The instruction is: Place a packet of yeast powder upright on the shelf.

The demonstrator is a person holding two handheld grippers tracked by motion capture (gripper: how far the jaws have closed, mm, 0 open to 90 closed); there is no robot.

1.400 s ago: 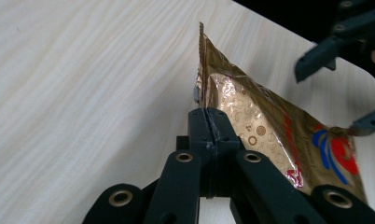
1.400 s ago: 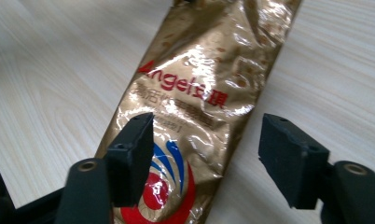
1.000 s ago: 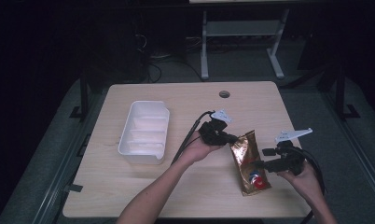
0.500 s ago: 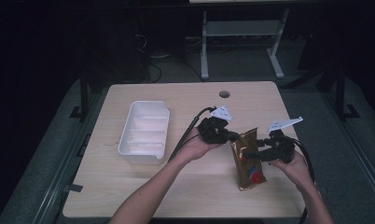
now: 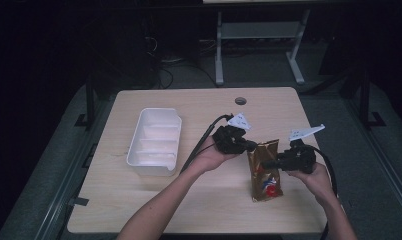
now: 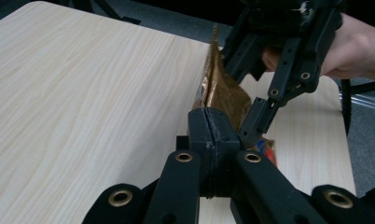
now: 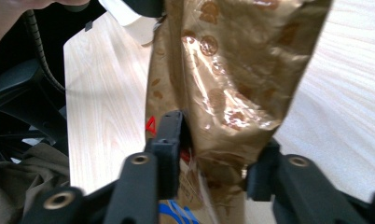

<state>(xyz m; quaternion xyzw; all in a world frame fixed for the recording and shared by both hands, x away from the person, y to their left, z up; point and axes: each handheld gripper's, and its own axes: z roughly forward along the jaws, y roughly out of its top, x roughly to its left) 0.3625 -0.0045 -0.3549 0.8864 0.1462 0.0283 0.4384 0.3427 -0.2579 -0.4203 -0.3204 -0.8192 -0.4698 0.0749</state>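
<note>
A gold foil snack bag point(image 5: 265, 172) with red print near its bottom hangs over the right half of the wooden table point(image 5: 189, 210). My left gripper point(image 5: 251, 146) is shut on the bag's top corner; in the left gripper view the foil edge point(image 6: 223, 88) stands pinched in the closed jaws point(image 6: 207, 116). From the right, my right gripper point(image 5: 266, 164) reaches to the bag's middle. Its jaws have just been closing. In the right gripper view the crinkled foil point(image 7: 232, 70) sits squeezed between both jaws point(image 7: 220, 144).
A white divided tray point(image 5: 139, 155) stands on the table's left half, and its corner point(image 7: 134, 18) shows behind the bag. A cable hole point(image 5: 240, 100) sits near the far edge. Cables trail from both grippers. Dark floor and a metal stand lie beyond the table.
My right gripper moved left to the bag's middle and its jaws closed on the foil. The left gripper kept its hold on the top corner and stayed put.
</note>
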